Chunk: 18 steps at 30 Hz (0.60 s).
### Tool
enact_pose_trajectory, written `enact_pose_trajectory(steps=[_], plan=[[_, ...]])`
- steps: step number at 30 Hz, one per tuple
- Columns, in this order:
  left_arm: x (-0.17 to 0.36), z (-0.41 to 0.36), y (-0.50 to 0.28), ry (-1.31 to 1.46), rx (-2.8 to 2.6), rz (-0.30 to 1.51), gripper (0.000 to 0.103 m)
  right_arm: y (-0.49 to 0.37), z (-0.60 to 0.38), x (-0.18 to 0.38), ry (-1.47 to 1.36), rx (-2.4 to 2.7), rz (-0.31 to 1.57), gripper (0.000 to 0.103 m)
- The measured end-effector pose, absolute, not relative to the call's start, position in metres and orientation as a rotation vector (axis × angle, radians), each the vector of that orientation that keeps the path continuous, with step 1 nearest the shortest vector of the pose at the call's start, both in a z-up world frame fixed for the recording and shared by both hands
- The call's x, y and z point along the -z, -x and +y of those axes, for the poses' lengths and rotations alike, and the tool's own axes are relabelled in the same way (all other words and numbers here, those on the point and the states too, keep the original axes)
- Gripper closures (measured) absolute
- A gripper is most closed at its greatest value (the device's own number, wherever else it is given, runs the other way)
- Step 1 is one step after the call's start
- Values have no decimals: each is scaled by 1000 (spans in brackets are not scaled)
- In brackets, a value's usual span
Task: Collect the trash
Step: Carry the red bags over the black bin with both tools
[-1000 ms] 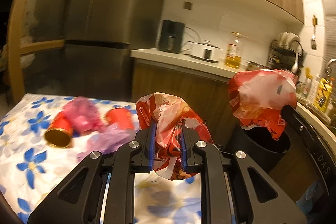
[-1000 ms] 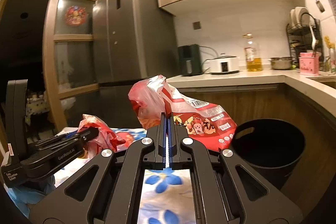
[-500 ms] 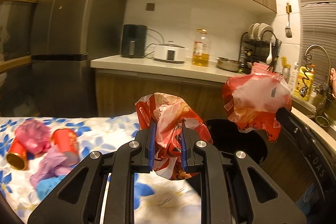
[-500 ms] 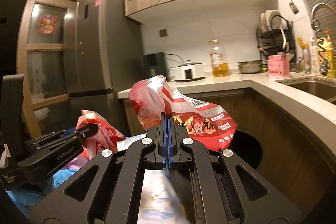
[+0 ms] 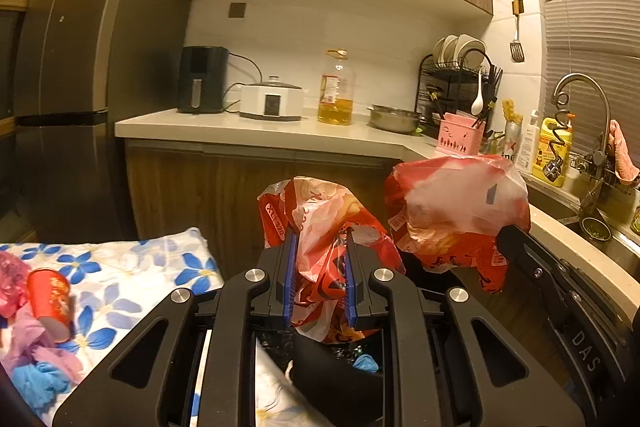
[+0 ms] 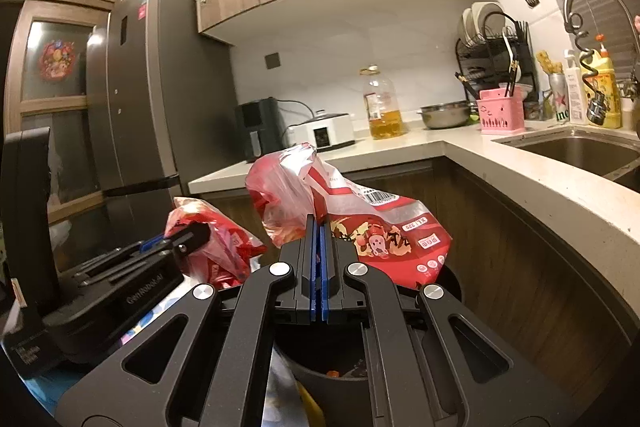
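Note:
My left gripper (image 5: 318, 279) is shut on a crumpled red snack bag (image 5: 324, 227) and holds it above the black trash bin (image 5: 332, 379). My right gripper (image 6: 319, 267) is shut on a second red and clear plastic bag (image 6: 360, 219), also over the bin (image 6: 332, 383). That bag shows at the right of the left wrist view (image 5: 452, 215). The left gripper's bag shows at the left of the right wrist view (image 6: 216, 239). Some trash lies inside the bin.
A floral-cloth table (image 5: 132, 275) at left holds a red paper cup (image 5: 50, 297) and pink and blue crumpled wrappers (image 5: 36, 367). A wooden counter (image 6: 520, 195) with a sink (image 6: 580, 151) curves close on the right. A fridge (image 5: 80, 67) stands at left.
Both grippers have swung right, away from the table, carrying their bags over the black bin. The table trash has slid to the far left of the left wrist view.

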<state>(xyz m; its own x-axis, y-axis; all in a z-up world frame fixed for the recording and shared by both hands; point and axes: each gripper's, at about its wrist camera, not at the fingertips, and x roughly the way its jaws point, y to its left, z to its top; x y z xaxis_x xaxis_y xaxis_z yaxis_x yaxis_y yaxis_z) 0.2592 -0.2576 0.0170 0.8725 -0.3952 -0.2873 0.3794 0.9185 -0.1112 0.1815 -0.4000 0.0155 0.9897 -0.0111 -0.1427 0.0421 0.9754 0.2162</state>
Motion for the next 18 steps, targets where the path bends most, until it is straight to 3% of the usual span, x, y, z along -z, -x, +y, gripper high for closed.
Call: enact_pose_trajectory(steps=[18], plan=[[-2, -287, -284, 37, 437, 335, 82, -206, -424, -4, -266, 37, 185, 101]])
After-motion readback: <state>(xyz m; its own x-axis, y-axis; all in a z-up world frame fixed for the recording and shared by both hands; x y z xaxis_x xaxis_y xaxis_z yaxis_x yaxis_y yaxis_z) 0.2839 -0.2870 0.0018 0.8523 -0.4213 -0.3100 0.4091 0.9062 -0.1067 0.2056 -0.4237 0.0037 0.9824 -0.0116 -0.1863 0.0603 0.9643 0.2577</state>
